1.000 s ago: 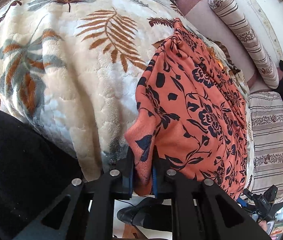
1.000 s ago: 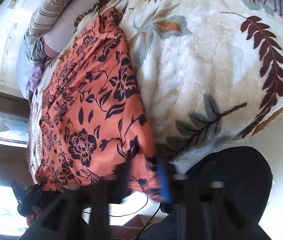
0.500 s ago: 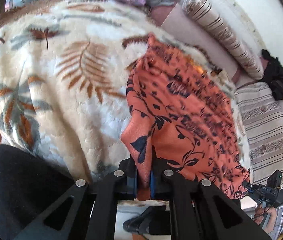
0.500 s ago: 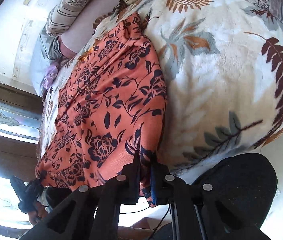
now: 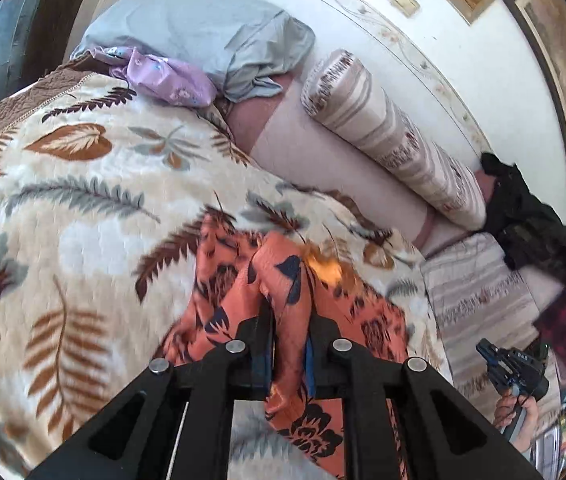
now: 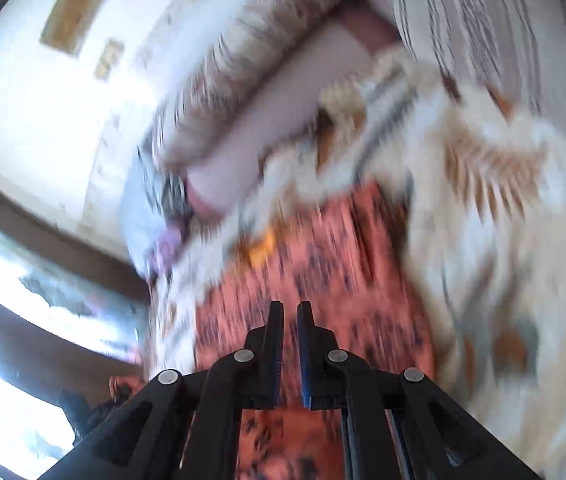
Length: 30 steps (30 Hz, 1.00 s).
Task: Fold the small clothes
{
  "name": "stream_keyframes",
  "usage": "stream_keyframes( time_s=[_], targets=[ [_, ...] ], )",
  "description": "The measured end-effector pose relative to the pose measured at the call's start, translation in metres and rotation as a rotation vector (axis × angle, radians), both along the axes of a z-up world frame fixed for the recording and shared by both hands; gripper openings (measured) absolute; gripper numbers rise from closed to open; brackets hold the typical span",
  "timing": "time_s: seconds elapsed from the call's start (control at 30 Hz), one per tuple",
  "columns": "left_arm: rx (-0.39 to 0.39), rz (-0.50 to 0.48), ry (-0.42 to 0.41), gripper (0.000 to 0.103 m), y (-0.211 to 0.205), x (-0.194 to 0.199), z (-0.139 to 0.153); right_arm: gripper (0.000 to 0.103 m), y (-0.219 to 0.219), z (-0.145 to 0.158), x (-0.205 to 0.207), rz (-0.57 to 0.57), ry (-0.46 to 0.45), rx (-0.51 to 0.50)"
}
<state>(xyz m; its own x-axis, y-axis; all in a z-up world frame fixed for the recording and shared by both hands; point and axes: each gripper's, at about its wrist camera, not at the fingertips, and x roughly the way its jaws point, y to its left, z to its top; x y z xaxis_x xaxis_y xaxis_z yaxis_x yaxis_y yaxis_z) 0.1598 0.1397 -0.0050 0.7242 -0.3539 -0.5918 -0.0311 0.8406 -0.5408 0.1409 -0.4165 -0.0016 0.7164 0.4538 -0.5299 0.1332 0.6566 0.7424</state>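
**Figure: Orange floral garment held up over the leaf-print blanket, both wrist views**

Left wrist view. My left gripper (image 5: 288, 336) pinches a fold of the orange floral garment (image 5: 283, 280) between its blue-padded fingers (image 5: 265, 354); the jaws are easing apart a little, yet the cloth is between the pads and pressed by them. The garment rises in a bunched ridge ahead of the fingertips and hangs below them, with the rest draped on the cream leaf-print blanket (image 5: 83, 208). Beyond the blanket lie a striped bolster (image 5: 383, 128) along the wall, a grey pillow (image 5: 203, 28) and a lilac cloth (image 5: 163, 76) just beside it. At the lower right edge, my right hand (image 5: 511, 412) carries the other gripper, small and far off.

Right wrist view. The picture is heavily smeared. My right gripper (image 6: 290, 316) has its jaws drawn close, a narrow slit between the pads; nothing can be made out between them. The orange garment (image 6: 323, 264) lies beneath and ahead of the fingertips on the same blanket (image 6: 503, 200).
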Motion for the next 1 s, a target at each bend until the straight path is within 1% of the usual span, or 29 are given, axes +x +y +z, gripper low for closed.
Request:
stream_keyframes(
  time_s=[0.03, 0.07, 0.1, 0.13, 0.17, 0.2, 0.23, 0.27, 0.3, 0.37, 0.43, 0.5, 0.57, 0.6, 0.63, 0.67, 0.7, 0.73, 0.8, 0.87, 0.93, 0.97, 1.0],
  targets=[
    [0.034, 0.037, 0.015, 0.025, 0.001, 0.025, -0.009, 0.011, -0.006, -0.009, 0.028, -0.022, 0.01, -0.003],
    [0.076, 0.069, 0.058, 0.025, 0.0, 0.047, -0.021, 0.015, -0.008, -0.022, 0.048, -0.034, 0.051, -0.031],
    [0.08, 0.072, 0.096, 0.023, -0.001, 0.063, -0.036, 0.023, -0.009, -0.031, 0.054, -0.044, 0.087, -0.069],
    [0.057, 0.068, 0.128, 0.023, 0.002, 0.068, -0.05, 0.025, -0.007, -0.046, 0.054, -0.039, 0.127, -0.073],
    [0.031, 0.07, 0.144, 0.023, 0.005, 0.067, -0.062, 0.025, -0.003, -0.059, 0.048, -0.007, 0.14, -0.026],
    [0.021, 0.064, 0.138, 0.023, 0.006, 0.057, -0.073, 0.032, 0.001, -0.072, 0.034, 0.023, 0.149, 0.006],
    [0.037, 0.06, 0.135, 0.023, 0.005, 0.051, -0.08, 0.056, 0.003, -0.081, 0.015, 0.032, 0.163, 0.001],
    [0.061, 0.056, 0.137, 0.023, 0.003, 0.047, -0.087, 0.072, 0.007, -0.089, -0.005, 0.032, 0.173, 0.002],
    [0.078, 0.051, 0.147, 0.023, 0.003, 0.044, -0.093, 0.082, 0.009, -0.096, -0.029, 0.03, 0.18, 0.019],
    [0.071, 0.059, 0.173, 0.023, 0.003, 0.042, -0.102, 0.082, 0.016, -0.11, -0.074, 0.042, 0.207, 0.083],
    [0.059, 0.067, 0.173, 0.023, 0.005, 0.039, -0.102, 0.082, 0.038, -0.125, -0.109, 0.089, 0.242, 0.176],
    [0.062, 0.072, 0.153, 0.023, 0.004, 0.036, -0.098, 0.082, 0.064, -0.136, -0.13, 0.136, 0.272, 0.234],
    [0.064, 0.067, 0.145, 0.024, 0.001, 0.035, -0.094, 0.082, 0.089, -0.148, -0.136, 0.185, 0.293, 0.275],
    [0.062, 0.062, 0.147, 0.026, 0.0, 0.035, -0.093, 0.082, 0.1, -0.153, -0.133, 0.201, 0.296, 0.287],
    [0.063, 0.055, 0.154, 0.034, -0.002, 0.035, -0.093, 0.082, 0.111, -0.16, -0.13, 0.207, 0.315, 0.294],
    [0.069, 0.047, 0.167, 0.041, -0.004, 0.036, -0.095, 0.081, 0.123, -0.17, -0.126, 0.222, 0.358, 0.293],
    [0.081, 0.047, 0.181, 0.052, -0.005, 0.037, -0.097, 0.075, 0.13, -0.177, -0.124, 0.217, 0.379, 0.288],
    [0.091, 0.053, 0.189, 0.055, -0.005, 0.037, -0.098, 0.055, 0.135, -0.179, -0.12, 0.205, 0.371, 0.27],
    [0.112, 0.057, 0.196, 0.055, -0.004, 0.039, -0.101, 0.02, 0.142, -0.175, -0.115, 0.238, 0.362, 0.199],
    [0.094, 0.067, 0.211, 0.055, 0.001, 0.041, -0.105, 0.017, 0.143, -0.169, -0.114, 0.252, 0.36, 0.149],
    [0.054, 0.081, 0.213, 0.054, 0.008, 0.044, -0.108, 0.013, 0.141, -0.155, -0.11, 0.263, 0.333, 0.089],
    [0.045, 0.08, 0.217, 0.053, 0.009, 0.046, -0.109, 0.013, 0.138, -0.15, -0.109, 0.264, 0.318, 0.075],
    [0.039, 0.073, 0.22, 0.045, 0.009, 0.048, -0.11, 0.012, 0.135, -0.146, -0.108, 0.262, 0.31, 0.065]
  ],
)
